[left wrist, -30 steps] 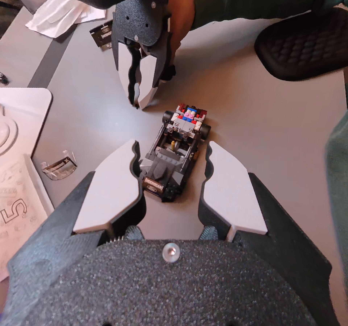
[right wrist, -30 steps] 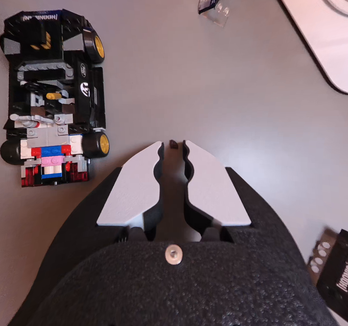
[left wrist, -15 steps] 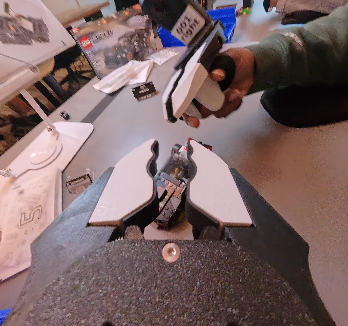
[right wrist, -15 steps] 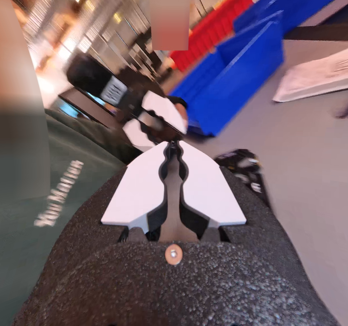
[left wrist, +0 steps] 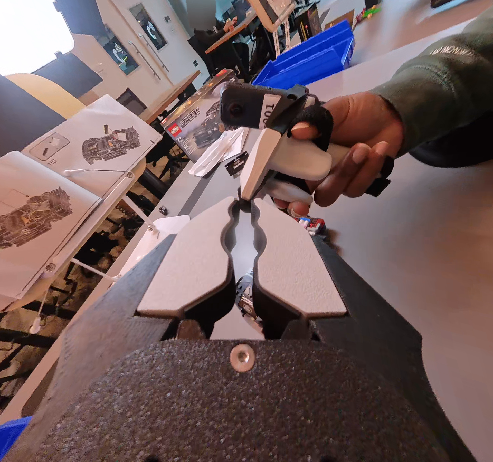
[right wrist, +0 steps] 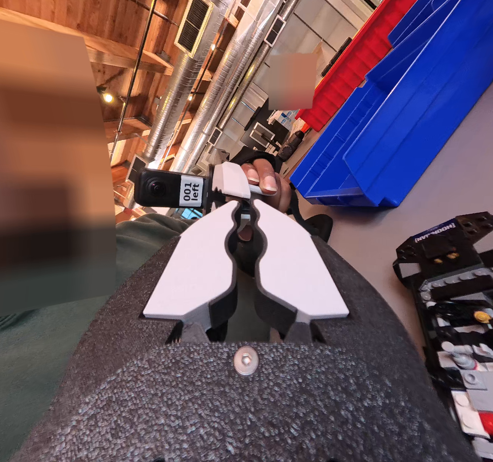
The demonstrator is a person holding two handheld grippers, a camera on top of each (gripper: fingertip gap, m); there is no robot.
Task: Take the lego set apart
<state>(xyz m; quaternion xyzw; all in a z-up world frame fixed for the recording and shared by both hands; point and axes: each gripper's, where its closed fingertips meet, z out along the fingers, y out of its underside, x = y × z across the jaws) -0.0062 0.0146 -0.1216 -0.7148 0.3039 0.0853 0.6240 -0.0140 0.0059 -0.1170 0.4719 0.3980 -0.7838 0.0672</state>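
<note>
Lego car (right wrist: 453, 316) sits on the grey table (right wrist: 400, 209), half stripped. Above it, left gripper (left wrist: 243, 204) and right gripper (right wrist: 244, 205) meet tip to tip, both clenched on a tiny dark piece (left wrist: 243, 205). Likely a handover; next, one must let go.

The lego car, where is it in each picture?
Left wrist view: the lego car peeks through the gap low between the left claw's fingers; its red end shows just right of them.
Right wrist view: it lies on the table at the lower right edge.
Shared landmark: the blue bins.
</note>
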